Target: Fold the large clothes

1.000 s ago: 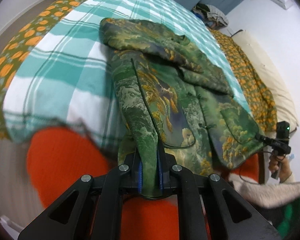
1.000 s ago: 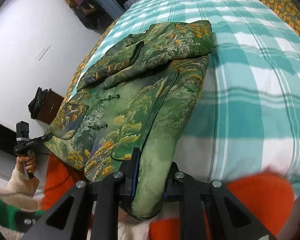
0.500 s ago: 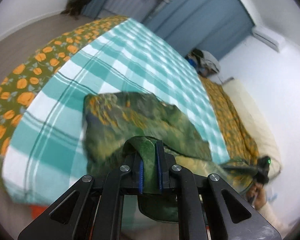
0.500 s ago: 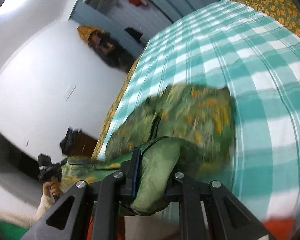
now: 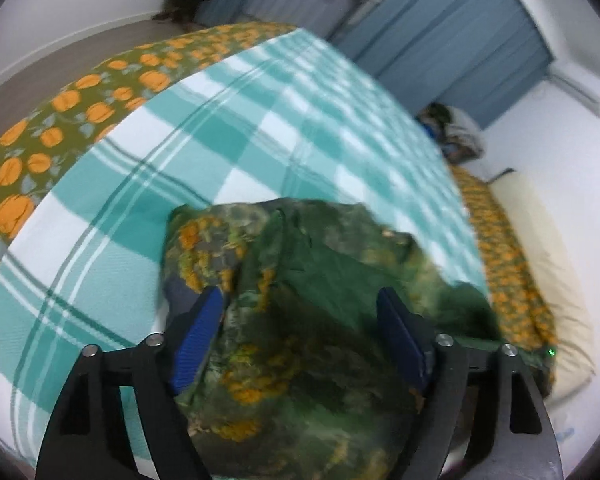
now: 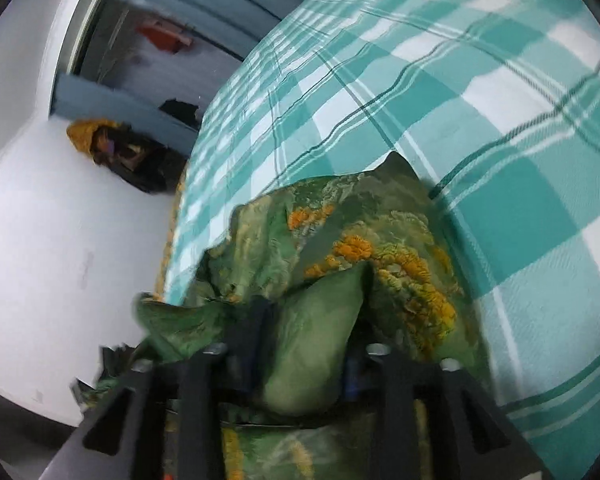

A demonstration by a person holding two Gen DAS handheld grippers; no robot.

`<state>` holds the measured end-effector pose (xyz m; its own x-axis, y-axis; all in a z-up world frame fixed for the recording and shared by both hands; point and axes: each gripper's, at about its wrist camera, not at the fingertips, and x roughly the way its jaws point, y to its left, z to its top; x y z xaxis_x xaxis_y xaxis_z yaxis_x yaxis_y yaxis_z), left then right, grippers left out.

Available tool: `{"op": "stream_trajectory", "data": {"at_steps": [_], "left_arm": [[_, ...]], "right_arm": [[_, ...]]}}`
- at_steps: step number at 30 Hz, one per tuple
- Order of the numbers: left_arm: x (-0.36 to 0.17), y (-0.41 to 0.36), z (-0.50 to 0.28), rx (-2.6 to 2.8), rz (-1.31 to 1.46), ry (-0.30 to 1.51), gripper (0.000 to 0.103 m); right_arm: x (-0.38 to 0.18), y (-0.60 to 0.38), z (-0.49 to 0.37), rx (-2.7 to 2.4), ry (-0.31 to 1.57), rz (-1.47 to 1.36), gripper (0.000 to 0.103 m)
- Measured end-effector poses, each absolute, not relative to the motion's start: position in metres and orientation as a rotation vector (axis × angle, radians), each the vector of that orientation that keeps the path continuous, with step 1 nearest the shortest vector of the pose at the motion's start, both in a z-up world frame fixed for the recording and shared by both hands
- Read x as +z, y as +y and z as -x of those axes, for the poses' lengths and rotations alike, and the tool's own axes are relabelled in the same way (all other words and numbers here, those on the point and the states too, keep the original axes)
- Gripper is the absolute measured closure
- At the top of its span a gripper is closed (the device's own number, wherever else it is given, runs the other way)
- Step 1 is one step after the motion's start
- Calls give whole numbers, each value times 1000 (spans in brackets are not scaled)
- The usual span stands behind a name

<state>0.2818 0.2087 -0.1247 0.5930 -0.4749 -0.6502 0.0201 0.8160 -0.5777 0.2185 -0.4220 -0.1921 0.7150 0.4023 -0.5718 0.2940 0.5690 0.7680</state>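
Two grippers, both over the green brocade jacket [image 5: 300, 320] bunched on the bed. Left gripper [image 5: 300, 340]: jaws have just been opening, now spread wide, blue pads [image 5: 196, 336] clear of the cloth on both sides; jacket heaped between and ahead of them, loose. Right gripper [image 6: 300, 344]: jaws have just been opening too, part spread; a plain green fold of the jacket [image 6: 312, 336] sits between them, pads mostly hidden by cloth, so can't tell whether they press on it. Jacket's orange-patterned part lies just ahead and right of the right gripper. Beyond the jacket: teal-and-white checked blanket [image 5: 220, 152], then orange-print bedspread [image 5: 60, 112] at the bed's far left edge. Blue curtains [image 5: 460, 40] at back. Frames motion-blurred.
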Motion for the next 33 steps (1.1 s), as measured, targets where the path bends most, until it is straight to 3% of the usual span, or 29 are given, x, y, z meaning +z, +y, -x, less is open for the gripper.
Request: {"op": "stream_trajectory", "data": {"at_steps": [2,6,10,14,16,17,19,20,21,23,33], "left_arm": [[-121,214,-276,-315,514,901,14],[-133,208,-260,-332,280,991,14],[-153,178,-260,-377,133,1054,16],[-160,155,-291,-354,157,1051,18],[-166,146,-309,-332,191,1074,24],[-169,143,-314,-323,205,1092,32],[-172,138,-319,-283,189,1103,63],[-173,137,-319,-260,165,1111,86],[-174,139,-318,-253,167,1115,91],[-171,149,-312,-251,199,1100,94],[-90,172,-317,-199,275,862,97]], "right_arm": [[-176,-428,-212,83,766,-1001,25],[-147,-437,-203,111,763,-876,24],[-143,-405,-207,92,916,-415,24],[-160,-365,-232,96,1001,-144,24],[-162,-360,-244,52,987,-142,24],[-162,-360,-249,43,976,-170,24],[-165,-361,-261,37,962,-234,25],[-168,-358,-266,39,975,-241,35],[-172,-354,-270,30,1003,-218,42],[-175,-346,-271,0,1028,-147,87],[-72,-336,-242,-60,707,-33,91]]}}
